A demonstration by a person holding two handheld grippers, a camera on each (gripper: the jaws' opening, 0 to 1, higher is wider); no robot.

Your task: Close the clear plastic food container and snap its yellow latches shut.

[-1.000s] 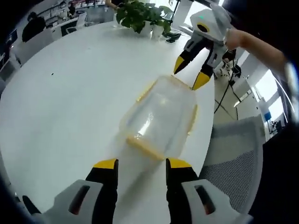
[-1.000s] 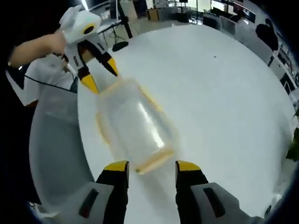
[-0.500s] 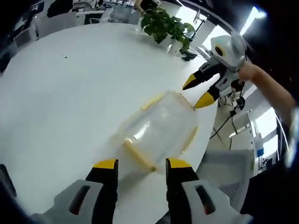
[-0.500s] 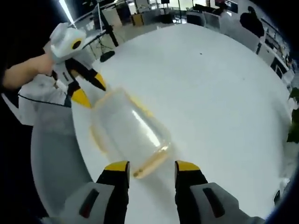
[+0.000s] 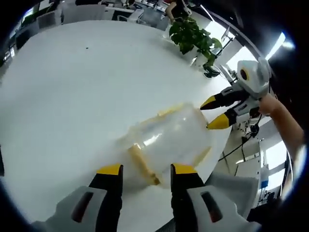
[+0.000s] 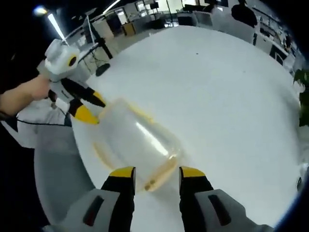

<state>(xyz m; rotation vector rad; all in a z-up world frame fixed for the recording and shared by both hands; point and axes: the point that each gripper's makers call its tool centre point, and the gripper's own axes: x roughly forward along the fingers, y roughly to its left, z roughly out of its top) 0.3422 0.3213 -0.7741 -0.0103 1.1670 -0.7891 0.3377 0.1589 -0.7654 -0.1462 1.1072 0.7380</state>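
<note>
Container: I see the clear plastic box (image 5: 166, 145) lying on the white table (image 5: 72, 96), near the table's edge. In the right gripper view the same box (image 6: 135, 147) sits just ahead of my own jaws.
Lid: it looks to be on the box, though blur keeps me from telling whether it is seated all round.
Latches: yellow strips run along the box sides. One latch (image 5: 143, 166) faces the left gripper; another (image 6: 159, 175) faces the right gripper. I cannot tell whether either is snapped down.
Left gripper: in its own view the left gripper (image 5: 143, 170) has its jaws apart, nothing between them, the yellow tips just short of the box's near end. In the right gripper view I see it (image 6: 90, 107) at the far end of the box, held by a hand (image 6: 29, 89), tips spread, the lower tip at or very close to the box corner; I cannot tell if it touches.
Right gripper: in its own view the right gripper (image 6: 155, 172) is spread wide and grips nothing, the box end lying between and just beyond the tips. In the left gripper view it (image 5: 215, 112) hangs at the box's far corner, tips apart, one tip close to the rim.
Surroundings: a potted plant (image 5: 195, 37) stands at the far side of the table. A grey mesh chair (image 6: 58, 174) is tucked beside the table edge near the box.
</note>
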